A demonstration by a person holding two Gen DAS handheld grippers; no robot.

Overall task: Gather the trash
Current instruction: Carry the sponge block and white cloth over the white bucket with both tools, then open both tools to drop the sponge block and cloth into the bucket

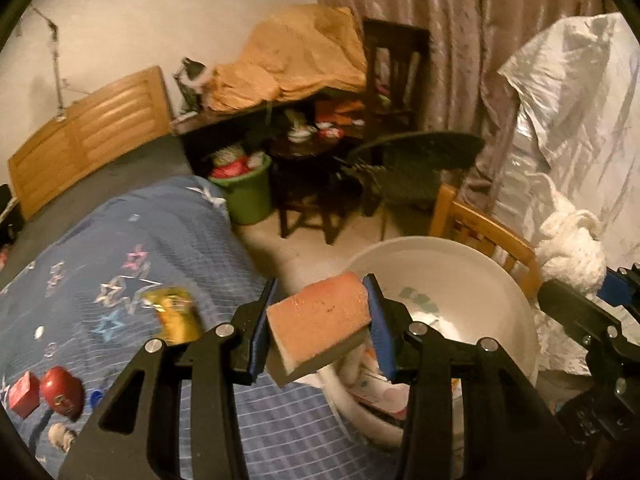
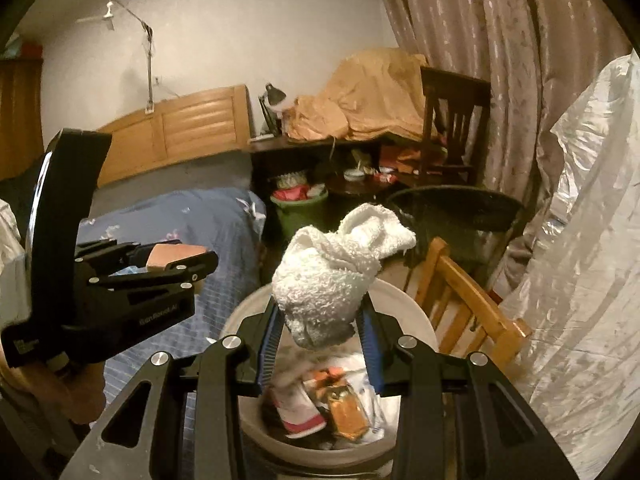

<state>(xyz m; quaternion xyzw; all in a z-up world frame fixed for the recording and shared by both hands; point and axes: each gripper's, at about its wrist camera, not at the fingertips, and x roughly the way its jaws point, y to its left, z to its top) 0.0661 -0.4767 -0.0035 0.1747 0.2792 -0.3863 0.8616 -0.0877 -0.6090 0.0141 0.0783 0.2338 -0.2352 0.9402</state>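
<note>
A pink-orange sponge with a pale underside is clamped between the blue pads of the left hand-held gripper, tilted, above the edge of the bed where it meets the rim of a white basin. A crumpled white towel is pinched low down between the pads of the right hand-held gripper, its bulk standing above the fingertips, directly over the same basin. Inside the basin lie wrappers and packets, among them an orange one and a pink-and-white one.

In the right wrist view the left hand-held gripper appears at left, over the bed, with the sponge between its fingers; in the left wrist view the right hand-held gripper's black body and the towel appear at the right edge.

On the blue star-patterned bedspread remain a yellow packet, a red rounded object and a small red box. A light wooden chair stands just beside the basin. Farther back are a green bucket filled with items, a dark worktop carrying a heap of orange cloth, a dark chair, a patterned curtain and silvery plastic sheeting at right.
</note>
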